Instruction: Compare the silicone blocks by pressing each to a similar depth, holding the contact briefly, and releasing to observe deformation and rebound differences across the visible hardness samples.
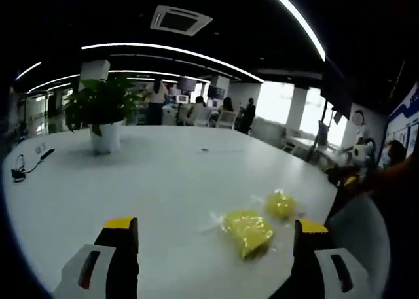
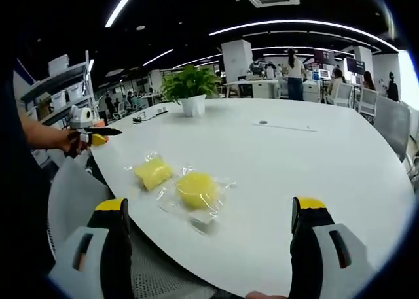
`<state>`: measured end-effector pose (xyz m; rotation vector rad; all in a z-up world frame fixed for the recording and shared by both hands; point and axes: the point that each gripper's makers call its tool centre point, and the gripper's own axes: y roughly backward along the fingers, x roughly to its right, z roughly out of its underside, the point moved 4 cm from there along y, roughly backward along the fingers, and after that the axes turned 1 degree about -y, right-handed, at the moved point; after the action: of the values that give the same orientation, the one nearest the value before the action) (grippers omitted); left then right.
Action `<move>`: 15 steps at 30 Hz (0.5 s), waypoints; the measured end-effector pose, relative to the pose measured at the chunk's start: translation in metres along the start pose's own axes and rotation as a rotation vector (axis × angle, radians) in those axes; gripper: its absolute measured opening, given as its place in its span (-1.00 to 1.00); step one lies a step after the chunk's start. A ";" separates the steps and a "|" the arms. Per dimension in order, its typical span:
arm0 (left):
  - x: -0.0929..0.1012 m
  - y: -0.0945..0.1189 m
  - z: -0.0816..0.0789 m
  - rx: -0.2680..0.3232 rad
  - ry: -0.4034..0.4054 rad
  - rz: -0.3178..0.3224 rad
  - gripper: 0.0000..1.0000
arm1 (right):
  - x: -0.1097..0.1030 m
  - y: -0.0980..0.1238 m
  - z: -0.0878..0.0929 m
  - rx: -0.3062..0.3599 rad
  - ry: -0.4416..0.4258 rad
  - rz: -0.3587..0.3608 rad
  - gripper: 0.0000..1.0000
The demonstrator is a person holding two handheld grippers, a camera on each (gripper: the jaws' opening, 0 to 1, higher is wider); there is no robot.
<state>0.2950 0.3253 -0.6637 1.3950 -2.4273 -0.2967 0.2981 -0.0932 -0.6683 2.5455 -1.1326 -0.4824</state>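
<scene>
Two yellow silicone blocks in clear wrap lie near the edge of the white table (image 2: 294, 155). In the right gripper view the squarish block (image 2: 152, 173) sits left of the rounder block (image 2: 196, 189). My right gripper (image 2: 210, 203) is open above the table edge, its jaws wide on either side of the blocks and touching neither. In the left gripper view the same blocks (image 1: 249, 230) (image 1: 281, 204) lie ahead toward the right jaw. My left gripper (image 1: 216, 224) is open and holds nothing. A hand holds the left gripper (image 2: 88, 132) off the table's left edge.
A potted plant (image 2: 190, 89) stands far across the table, with a black cable (image 1: 26, 168) lying near it. A grey chair (image 1: 357, 220) is tucked at the table edge close to the blocks. Desks, shelves and people fill the office behind.
</scene>
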 end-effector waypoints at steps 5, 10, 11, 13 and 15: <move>-0.001 0.001 0.001 0.001 0.013 0.002 1.00 | 0.001 0.000 0.005 -0.012 -0.008 0.005 0.93; 0.001 0.000 -0.002 0.003 0.009 0.010 1.00 | -0.006 0.001 0.006 -0.020 0.003 -0.011 0.93; 0.001 -0.001 -0.003 0.003 0.006 0.011 1.00 | -0.007 0.001 0.007 -0.021 0.009 -0.013 0.93; 0.001 -0.002 -0.003 0.000 0.003 0.012 1.00 | -0.009 0.001 0.009 -0.020 0.023 -0.014 0.93; 0.003 -0.002 -0.005 0.001 0.007 0.015 1.00 | -0.010 0.001 0.009 -0.023 0.031 -0.014 0.93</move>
<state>0.2972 0.3220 -0.6596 1.3751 -2.4319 -0.2867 0.2872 -0.0874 -0.6740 2.5340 -1.0928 -0.4549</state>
